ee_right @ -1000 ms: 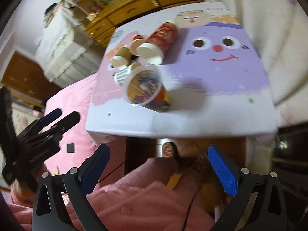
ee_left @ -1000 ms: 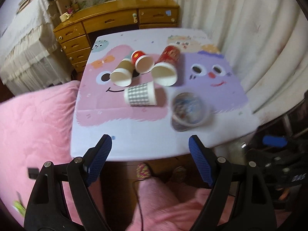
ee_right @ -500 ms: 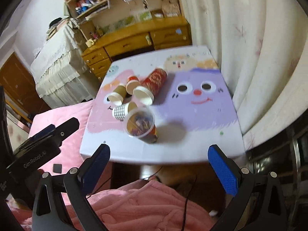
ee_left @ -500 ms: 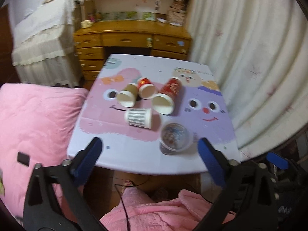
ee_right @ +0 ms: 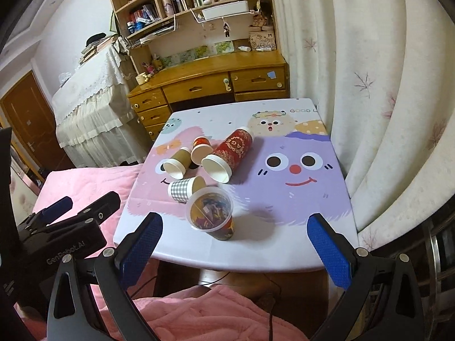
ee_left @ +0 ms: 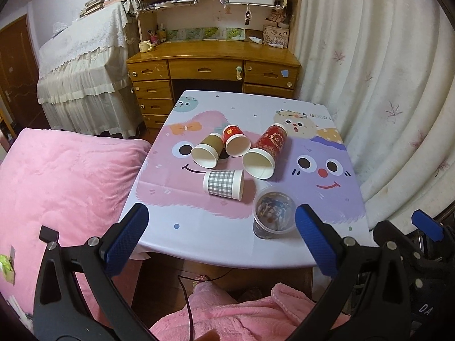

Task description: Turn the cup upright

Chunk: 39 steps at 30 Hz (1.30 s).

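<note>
While I am holding both grippers wide apart and empty short of the surface, the checked cup is lying sideways ahead, mouth pointing right, nearer my left gripper than my right gripper.

Both wrist views high, back from near edge, facing desk; share surface, cups mid-frame.

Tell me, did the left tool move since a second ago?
Yes. The left tool has pulled back and up from the table: before, only the table and desk drawers showed; now the desk and bookshelf above it show too.
</note>
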Tool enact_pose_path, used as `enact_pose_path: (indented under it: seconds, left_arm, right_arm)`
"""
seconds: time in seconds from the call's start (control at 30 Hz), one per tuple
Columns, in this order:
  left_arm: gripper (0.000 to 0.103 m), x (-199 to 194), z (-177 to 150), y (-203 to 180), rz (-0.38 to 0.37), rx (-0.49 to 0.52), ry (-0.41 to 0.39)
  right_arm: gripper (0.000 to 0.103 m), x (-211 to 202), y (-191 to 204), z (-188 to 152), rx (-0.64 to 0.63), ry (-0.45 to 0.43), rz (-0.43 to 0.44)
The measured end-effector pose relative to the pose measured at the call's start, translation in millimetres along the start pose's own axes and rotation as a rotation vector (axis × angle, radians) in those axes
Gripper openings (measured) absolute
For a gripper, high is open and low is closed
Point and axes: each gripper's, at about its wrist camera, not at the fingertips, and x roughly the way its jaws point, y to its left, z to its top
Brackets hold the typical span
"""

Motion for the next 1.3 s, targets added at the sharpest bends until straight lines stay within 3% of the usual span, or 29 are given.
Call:
enact_pose_path:
  seconds: [0.3, 1.3]
  left_arm:
    - [0.102, 8, 4, -9, 0.004, 0.06, 0.005]
    - [0.102, 17, 13, -27, -0.022, 0.071, 0.008]
  right_arm:
    - [0.103, 11, -4, 6, -0.001, -0.019, 0.001]
    - [0.103, 14, -17, 10, 0.01, -0.014, 0.005]
